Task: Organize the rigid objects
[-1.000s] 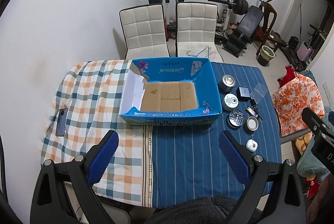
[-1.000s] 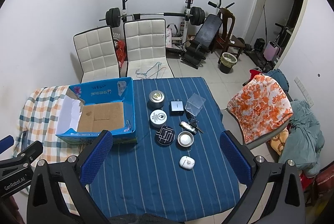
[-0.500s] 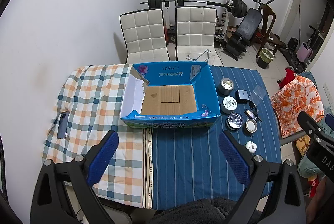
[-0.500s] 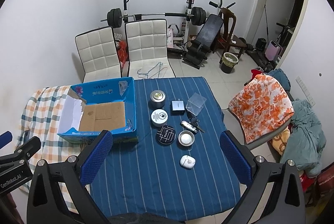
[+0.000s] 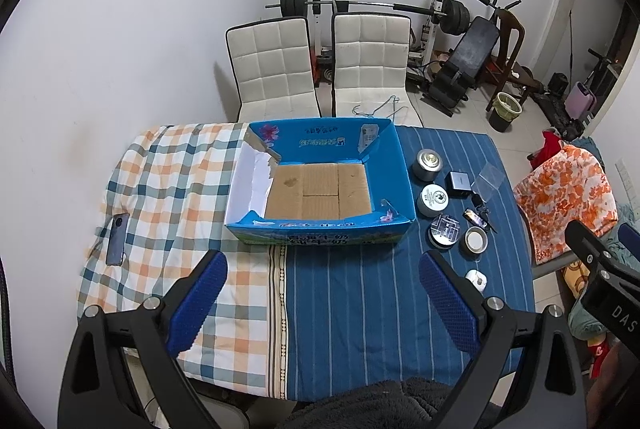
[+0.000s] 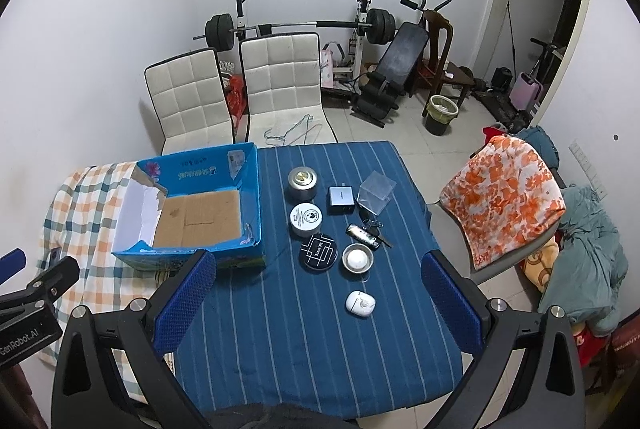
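An open, empty blue cardboard box (image 5: 320,229) (image 6: 248,173) sits mid-table. Right of it on the blue striped cloth lie several small items: a silver tin (image 6: 303,182), a white round tin (image 6: 306,219), a black round case (image 6: 319,252), a small metal dish (image 6: 357,258), a grey charger (image 6: 341,200), a clear plastic box (image 6: 376,192), keys (image 6: 366,235) and a white earbud case (image 6: 360,303). My left gripper (image 5: 322,303) is open and empty, high above the table's near edge. My right gripper (image 6: 318,307) is open and empty, high above the earbud case.
A phone (image 5: 117,239) lies on the checked cloth at the left. Two white chairs (image 5: 320,69) stand behind the table. A chair with an orange floral cloth (image 6: 508,197) stands at the right. Gym equipment (image 6: 384,69) fills the back of the room.
Both grippers have risen and drawn back a little, so the table looks smaller and farther. Nothing on the table has moved.
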The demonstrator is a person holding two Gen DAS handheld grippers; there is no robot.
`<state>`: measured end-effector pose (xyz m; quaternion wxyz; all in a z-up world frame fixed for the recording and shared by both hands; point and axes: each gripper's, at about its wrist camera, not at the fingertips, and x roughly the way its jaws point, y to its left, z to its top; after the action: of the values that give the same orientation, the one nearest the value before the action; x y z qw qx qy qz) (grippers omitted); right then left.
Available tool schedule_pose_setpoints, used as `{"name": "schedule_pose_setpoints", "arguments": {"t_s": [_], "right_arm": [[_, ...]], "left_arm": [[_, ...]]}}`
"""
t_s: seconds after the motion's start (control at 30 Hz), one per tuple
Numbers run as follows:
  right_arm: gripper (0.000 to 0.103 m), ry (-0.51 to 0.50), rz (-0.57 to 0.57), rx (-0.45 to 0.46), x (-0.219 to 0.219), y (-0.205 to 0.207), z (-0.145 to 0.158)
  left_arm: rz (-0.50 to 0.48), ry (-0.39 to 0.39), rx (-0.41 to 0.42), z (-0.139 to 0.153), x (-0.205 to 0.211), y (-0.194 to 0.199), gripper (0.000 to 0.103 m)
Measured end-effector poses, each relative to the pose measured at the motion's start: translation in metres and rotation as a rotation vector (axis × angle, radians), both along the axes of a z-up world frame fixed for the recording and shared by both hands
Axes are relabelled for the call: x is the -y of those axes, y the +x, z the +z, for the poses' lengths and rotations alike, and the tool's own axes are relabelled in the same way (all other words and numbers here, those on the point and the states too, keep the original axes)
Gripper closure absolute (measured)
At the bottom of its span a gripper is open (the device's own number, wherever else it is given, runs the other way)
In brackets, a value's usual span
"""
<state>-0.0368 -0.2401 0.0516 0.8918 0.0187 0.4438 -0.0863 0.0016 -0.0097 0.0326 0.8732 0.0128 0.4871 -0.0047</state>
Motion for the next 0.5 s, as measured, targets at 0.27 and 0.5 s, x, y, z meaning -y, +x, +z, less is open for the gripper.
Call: {"name": "schedule_pose_setpoints", "arguments": {"t_s": [0.27,0.5], "right_arm": [[0.0,-0.009,-0.003,0.01,0.0026,0.0,0.0018],[0.0,-0.01,-0.003,0.014,0.0058,0.0008,0.0032]], "left_arm": [[0.0,-0.007,0.017,0.006,0.0068,0.0025,0.005],[0.002,-0.013,0.024,0.0049,0.0078,0.0025,0.005]]}}
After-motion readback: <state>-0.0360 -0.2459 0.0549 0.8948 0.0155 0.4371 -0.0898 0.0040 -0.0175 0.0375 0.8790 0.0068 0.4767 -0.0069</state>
